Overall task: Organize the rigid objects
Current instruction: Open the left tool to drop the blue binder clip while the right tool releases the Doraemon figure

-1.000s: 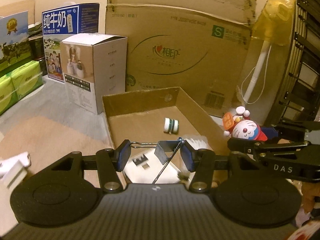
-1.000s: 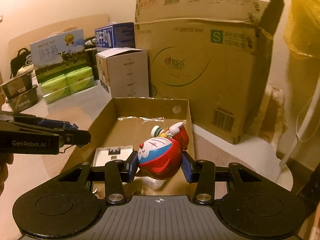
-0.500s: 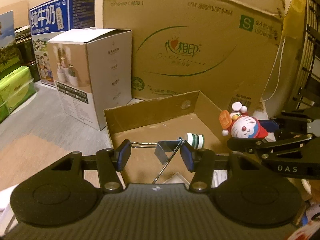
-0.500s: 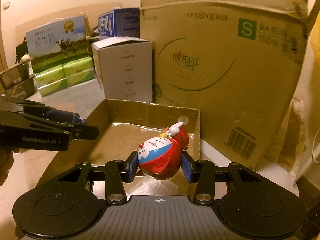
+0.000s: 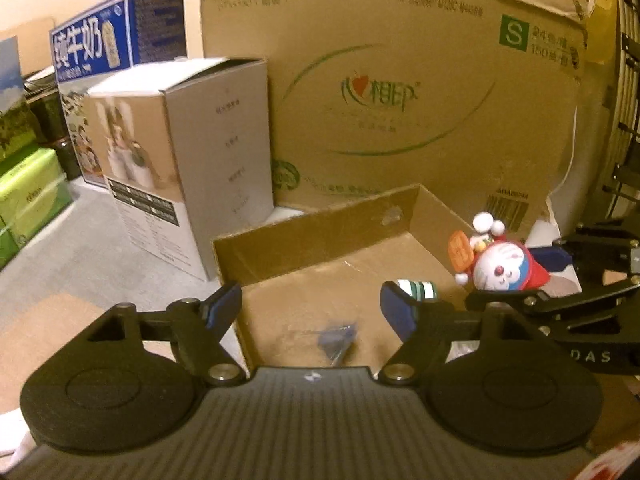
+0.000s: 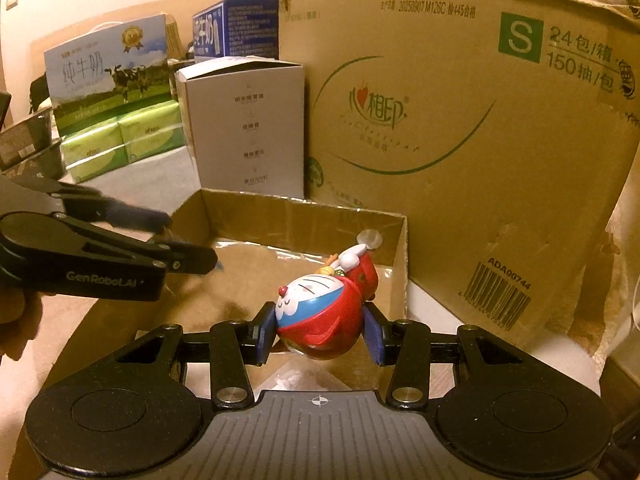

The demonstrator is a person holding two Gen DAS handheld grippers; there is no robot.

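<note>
A shallow open cardboard tray (image 5: 320, 232) stands in front of me, also in the right wrist view (image 6: 288, 216). My left gripper (image 5: 312, 306) is open over its near edge. A blurred blue binder clip (image 5: 336, 338) is below it, inside the tray. A small green-and-white roll (image 5: 418, 288) lies in the tray by the right finger. My right gripper (image 6: 320, 330) is shut on a red and blue Doraemon toy (image 6: 324, 312) above the tray's right side; the toy also shows in the left wrist view (image 5: 500, 268). The left gripper shows in the right wrist view (image 6: 176, 240).
A large cardboard carton (image 6: 460, 120) stands right behind the tray. A grey product box (image 5: 188, 152) stands left of it. Milk cartons (image 6: 108, 72) and green tissue packs (image 6: 120, 140) are further left. A dark rack (image 5: 624, 120) is at the far right.
My left gripper has opened and let go of the binder clip, which has dropped into the tray. Both grippers moved forward toward the carton; the right still holds the toy.
</note>
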